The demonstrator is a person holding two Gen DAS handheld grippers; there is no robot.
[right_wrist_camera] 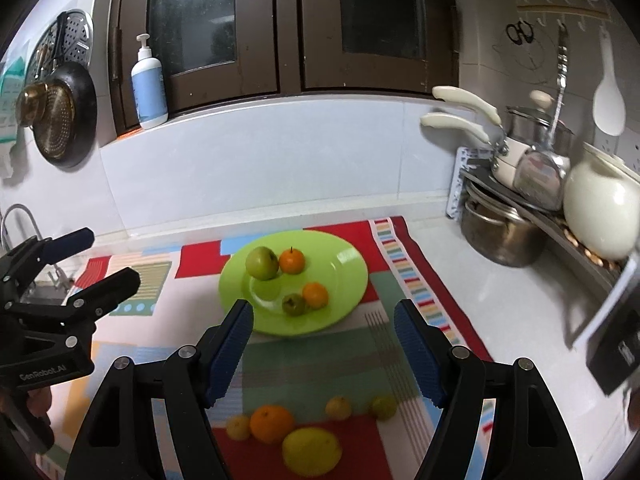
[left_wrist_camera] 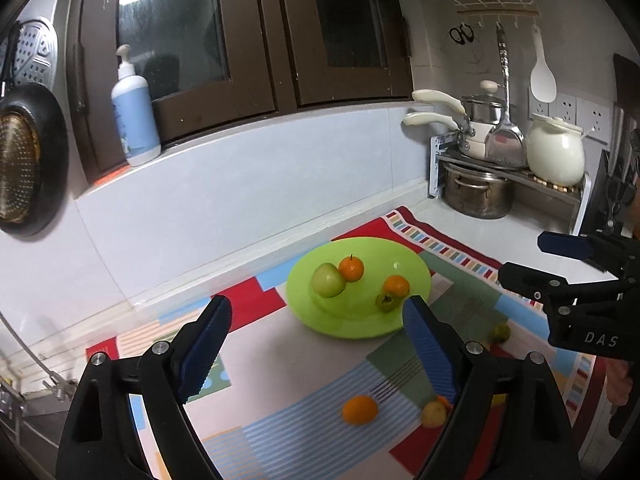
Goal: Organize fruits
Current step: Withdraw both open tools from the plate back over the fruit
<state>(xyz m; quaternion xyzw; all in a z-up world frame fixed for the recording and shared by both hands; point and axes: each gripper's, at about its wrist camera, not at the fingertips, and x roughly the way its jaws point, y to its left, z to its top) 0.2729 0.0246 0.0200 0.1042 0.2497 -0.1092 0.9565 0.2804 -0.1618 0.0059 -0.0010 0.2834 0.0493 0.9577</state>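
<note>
A green plate [left_wrist_camera: 404, 264] [right_wrist_camera: 344, 276] on a patterned mat holds a green apple [left_wrist_camera: 328, 279] [right_wrist_camera: 262, 263], two oranges [left_wrist_camera: 351, 268] [right_wrist_camera: 292, 261] and a small dark green fruit [left_wrist_camera: 385, 302] [right_wrist_camera: 294, 304]. Loose on the mat near me lie an orange [left_wrist_camera: 360, 409] [right_wrist_camera: 272, 424], a lemon [right_wrist_camera: 312, 451] and small yellow fruits [left_wrist_camera: 433, 414] [right_wrist_camera: 338, 407]. My left gripper [left_wrist_camera: 316, 348] is open and empty above the mat; it also shows in the right wrist view [right_wrist_camera: 110, 256]. My right gripper [right_wrist_camera: 324, 352] is open and empty; it also shows in the left wrist view [left_wrist_camera: 520, 258].
A rack [left_wrist_camera: 516, 172] with pots and a white jar [left_wrist_camera: 556, 152] stands at the back right. A soap bottle [left_wrist_camera: 134, 120] sits on the window sill. A pan [left_wrist_camera: 28, 160] hangs on the left wall. A sink tap [right_wrist_camera: 16, 220] is at the left.
</note>
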